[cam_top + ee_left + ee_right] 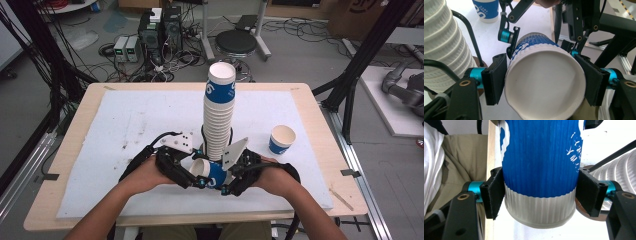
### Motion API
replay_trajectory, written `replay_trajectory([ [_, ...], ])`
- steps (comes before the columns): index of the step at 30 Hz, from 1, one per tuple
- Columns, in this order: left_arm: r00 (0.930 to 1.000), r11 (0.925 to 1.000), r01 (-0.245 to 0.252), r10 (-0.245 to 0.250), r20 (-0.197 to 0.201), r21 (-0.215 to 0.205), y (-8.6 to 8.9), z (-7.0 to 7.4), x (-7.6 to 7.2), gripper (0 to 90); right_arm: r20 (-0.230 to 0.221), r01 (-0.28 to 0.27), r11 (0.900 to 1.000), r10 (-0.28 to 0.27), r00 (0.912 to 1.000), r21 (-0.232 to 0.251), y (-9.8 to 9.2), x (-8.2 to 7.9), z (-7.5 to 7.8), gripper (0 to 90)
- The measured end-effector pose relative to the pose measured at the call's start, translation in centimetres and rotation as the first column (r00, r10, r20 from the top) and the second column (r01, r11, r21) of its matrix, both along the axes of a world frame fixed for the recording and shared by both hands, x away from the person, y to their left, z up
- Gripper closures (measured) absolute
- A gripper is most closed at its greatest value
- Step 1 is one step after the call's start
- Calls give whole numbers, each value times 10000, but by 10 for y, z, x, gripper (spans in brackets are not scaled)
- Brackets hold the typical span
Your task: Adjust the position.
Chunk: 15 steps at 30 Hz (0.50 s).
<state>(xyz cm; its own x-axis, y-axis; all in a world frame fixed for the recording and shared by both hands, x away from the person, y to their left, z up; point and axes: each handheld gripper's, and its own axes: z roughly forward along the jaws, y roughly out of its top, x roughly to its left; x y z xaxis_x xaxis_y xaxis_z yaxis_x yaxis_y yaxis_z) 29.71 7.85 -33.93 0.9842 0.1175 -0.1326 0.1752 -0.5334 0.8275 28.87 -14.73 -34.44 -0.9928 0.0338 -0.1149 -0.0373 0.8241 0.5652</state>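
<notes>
High view is showing both grippers meeting at the near middle of the table, sharing one blue-and-white paper cup lying on its side between them, just in front of the tall cup stack. Left gripper is clamping the cup at its open rim, both black pads pressing the paper so that the mouth is bending slightly out of round. Right gripper is squeezing the other end, its pads sitting on the white band near the base. Gripping both ends like this is probably meant to pull apart two nested cups, or to pass the cup from one hand to the other; which of these cannot be told. A single cup is standing upright further right, likely one already separated
</notes>
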Motion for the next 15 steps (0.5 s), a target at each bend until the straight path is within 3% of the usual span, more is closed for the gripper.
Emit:
replay_trajectory([
  [3,9999,9998,-3,7,167,-210,2,-1,0,306,-50,128,9997,-127,9999,198,-3,0,-1,263],
  [6,9995,9992,-6,18,309,-398,5,-4,-2,305,56,234,9947,-241,9997,1001,-9,0,-1,208],
  [11,9991,9946,-42,85,406,-1035,11,-8,-2,305,-262,223,9592,-155,9995,2820,-23,0,6,203],
  [15,9989,9861,-168,239,408,-1656,17,-12,-1,305,-230,447,9323,-391,9990,3589,-33,-2,10,203],
])
